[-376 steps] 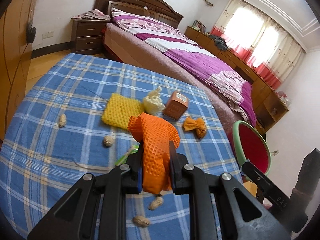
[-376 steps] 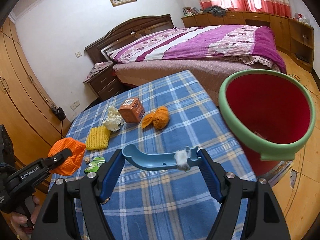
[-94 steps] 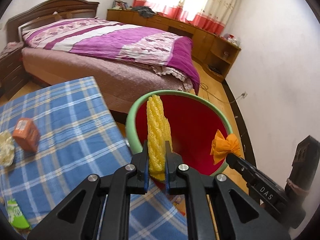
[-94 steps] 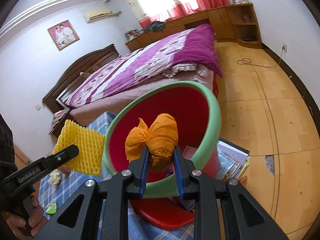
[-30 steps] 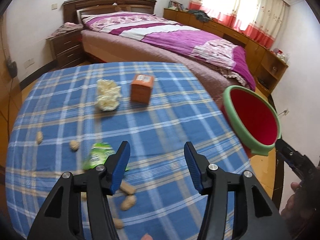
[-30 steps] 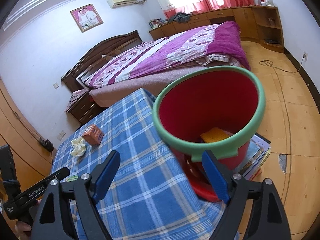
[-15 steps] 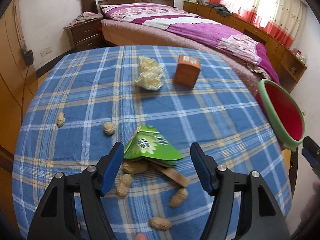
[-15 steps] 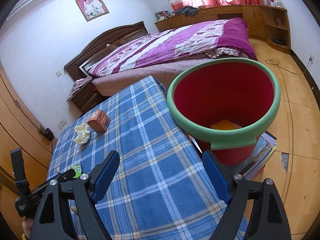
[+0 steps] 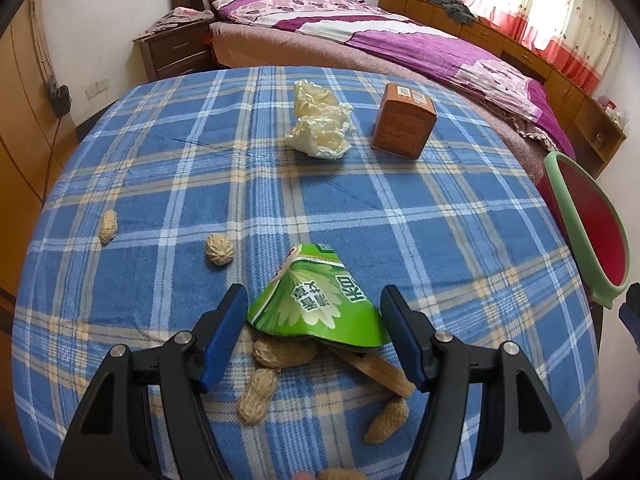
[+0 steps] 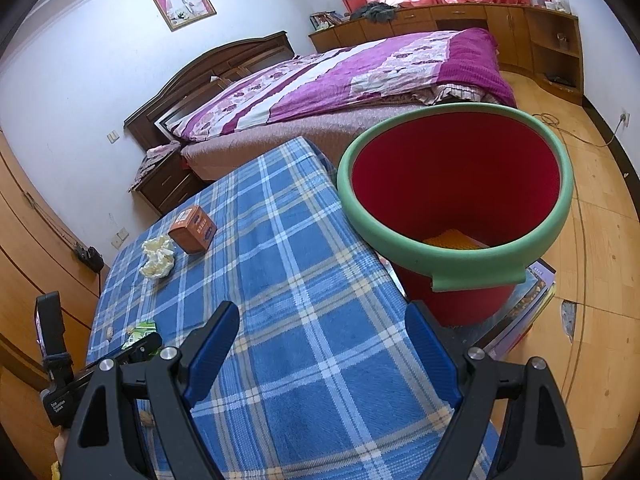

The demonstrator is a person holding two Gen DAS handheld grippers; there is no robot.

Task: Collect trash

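While the green wrapper (image 9: 316, 304) is lying tented on the blue plaid tablecloth (image 9: 420, 216) between my left gripper (image 9: 314, 330) pads, I am keeping those jaws spread, having just been widening them, and nothing is pinched yet. To do this well, I am judging I should be sinking low enough to catch the crinkled foil near its raised fold, closing gently, and avoiding the peanuts (image 9: 284, 352) and the wooden stick (image 9: 380, 368) tucked beneath it. My left gripper is pitching steeply down over the table. My right gripper (image 10: 320, 352) is gaping empty, angled down near the red bin (image 10: 452, 184).
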